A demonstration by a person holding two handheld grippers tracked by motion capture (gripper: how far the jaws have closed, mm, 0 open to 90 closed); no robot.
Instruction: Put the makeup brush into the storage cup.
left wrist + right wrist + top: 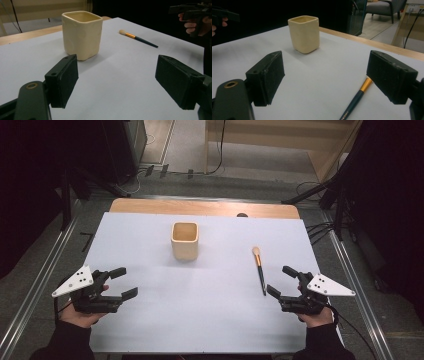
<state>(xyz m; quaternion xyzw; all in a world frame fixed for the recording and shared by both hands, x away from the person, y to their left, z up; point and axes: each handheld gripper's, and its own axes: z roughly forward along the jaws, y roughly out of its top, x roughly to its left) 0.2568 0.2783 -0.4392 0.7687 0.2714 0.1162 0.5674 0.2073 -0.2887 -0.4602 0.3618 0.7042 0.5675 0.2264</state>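
The left gripper (124, 281) is hovering over the near left part of the white tabletop (210, 320), its jaws standing spread wide with nothing between them. The right gripper (281, 281) is hovering over the near right part, its jaws likewise spread apart and holding nothing. Each one is sitting in a hand coming in from the near edge, a grey three-cornered plate showing on top.

A makeup brush (259, 269) is lying flat on the tabletop just to the left of the right gripper, apart from it. Its pale bristle head is pointing toward the far side and its dark handle is running toward the near edge, with an orange-gold band between the two. In the right gripper view the brush handle (355, 100) is lying on the sheet between the two jaws, closer to the right-hand one, and not touching either.

A cream square cup (185, 240) is standing upright near the middle of the tabletop, farther away than both grippers and left of the brush, well apart from it. In the left gripper view the cup (82, 34) is standing beyond the jaws.
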